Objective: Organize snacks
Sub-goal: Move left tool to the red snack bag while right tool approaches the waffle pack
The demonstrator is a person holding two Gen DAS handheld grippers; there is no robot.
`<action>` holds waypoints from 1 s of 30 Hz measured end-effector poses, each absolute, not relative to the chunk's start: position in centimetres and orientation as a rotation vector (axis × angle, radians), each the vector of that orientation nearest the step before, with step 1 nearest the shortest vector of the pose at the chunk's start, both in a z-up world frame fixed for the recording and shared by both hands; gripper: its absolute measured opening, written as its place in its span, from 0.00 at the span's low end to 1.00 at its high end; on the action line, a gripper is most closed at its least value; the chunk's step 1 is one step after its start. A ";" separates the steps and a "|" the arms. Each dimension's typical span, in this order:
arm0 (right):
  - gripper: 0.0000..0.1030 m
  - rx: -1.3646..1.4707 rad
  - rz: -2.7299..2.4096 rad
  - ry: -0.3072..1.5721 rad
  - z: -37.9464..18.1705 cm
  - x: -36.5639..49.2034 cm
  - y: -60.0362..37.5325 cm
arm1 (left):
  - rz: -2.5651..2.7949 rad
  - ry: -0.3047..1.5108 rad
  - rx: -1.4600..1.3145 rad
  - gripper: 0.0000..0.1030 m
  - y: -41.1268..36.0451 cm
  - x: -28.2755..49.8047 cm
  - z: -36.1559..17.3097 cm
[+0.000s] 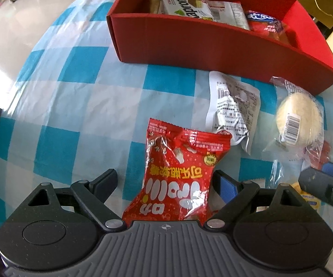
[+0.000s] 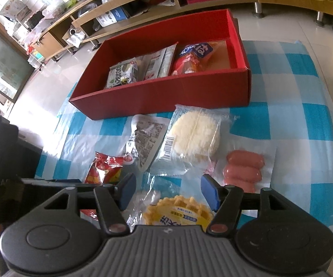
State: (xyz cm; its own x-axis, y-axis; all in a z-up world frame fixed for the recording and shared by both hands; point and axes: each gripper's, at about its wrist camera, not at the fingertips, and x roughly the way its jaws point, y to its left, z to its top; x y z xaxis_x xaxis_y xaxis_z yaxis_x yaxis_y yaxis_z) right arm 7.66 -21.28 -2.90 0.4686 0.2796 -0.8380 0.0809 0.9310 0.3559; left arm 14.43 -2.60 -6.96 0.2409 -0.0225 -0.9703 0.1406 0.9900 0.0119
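Checked blue-and-white plastic sheeting [image 1: 74,97] covers the floor, glossy and a little wrinkled, with pale tiles and low wooden shelving beyond it. Working from the left, the left gripper [image 1: 164,184] points steeply down with its jaws spread wide on either side of a red candy bag [image 1: 180,168]; the right pad looks close to or against the bag's edge, the left stands clear, so nothing is clamped. The bag is crinkly foil-like film, puffed and waisted in the middle, lying flat just short of a creased white packet [image 1: 233,108]. To take it well, I would settle the jaws around that narrow waist and close gently, since slick film can slide or crush. Behind sits the red cardboard box [image 2: 161,97], straight-walled and matte, divided inside, already holding a green-printed wafer pack [image 2: 122,73] and a red-and-blue bag [image 2: 194,57]. Next to the white packet lies a round pale cake [image 2: 194,136] in clear wrap with a barcode sticker, soft-looking. Further right, three smooth pink sausages [image 2: 242,168] are vacuum-sealed in a flat pouch. The right gripper [image 2: 168,194] hovers with its jaws partly apart, straddling a clear-wrapped waffle [image 2: 178,212], ridged and golden with a yellow label; the pads do not appear to press on it. Both loose snacks are destined, I judge, for the box.
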 end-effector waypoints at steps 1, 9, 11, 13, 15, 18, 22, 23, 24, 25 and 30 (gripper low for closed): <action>0.57 0.372 0.126 1.083 -2.9 7.6 -21.3 | -0.110 1.319 0.107 0.90 -2.5 14.5 -7.0; 0.60 0.385 0.115 1.097 -3.2 6.7 -21.8 | -0.167 1.289 0.142 0.59 -3.1 13.8 -6.2; 0.61 0.391 0.115 1.100 -3.3 6.2 -21.7 | -0.171 1.288 0.152 0.57 -3.2 13.5 -6.1; 0.63 0.392 0.114 1.105 -3.5 5.7 -21.5 | -0.180 1.283 0.143 0.56 -3.1 13.2 -5.9; 0.68 0.379 0.111 1.108 -3.7 5.2 -21.2 | -0.194 1.271 0.128 0.56 -2.9 12.6 -5.4; 0.69 0.363 0.100 1.106 -3.6 4.5 -20.9 | -0.207 1.251 0.117 0.56 -2.2 11.9 -4.7; 0.79 0.373 0.107 1.122 -3.8 3.9 -21.0 | -0.227 1.251 0.098 0.56 -1.3 11.0 -4.3; 0.80 0.375 0.118 1.142 -4.2 3.9 -20.8 | -0.232 1.254 0.096 0.56 -1.2 10.8 -4.2; 0.82 0.374 0.124 1.154 -4.6 3.8 -20.7 | -0.235 1.256 0.095 0.56 -1.1 10.7 -4.3; 0.82 0.365 0.125 1.163 -5.0 3.9 -20.4 | -0.236 1.257 0.098 0.56 -1.0 10.5 -4.4; 0.85 0.338 0.111 1.178 -6.1 4.3 -19.7 | -0.224 1.279 0.128 0.57 -1.1 10.2 -5.3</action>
State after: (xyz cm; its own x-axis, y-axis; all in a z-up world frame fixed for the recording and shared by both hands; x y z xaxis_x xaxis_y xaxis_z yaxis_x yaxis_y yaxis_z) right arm 4.33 -19.73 -6.08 0.3842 0.2604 -0.8858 0.0901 0.9442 0.3167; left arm 10.22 -1.13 -5.34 0.2696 -0.0949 -0.9583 0.2362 0.9712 -0.0297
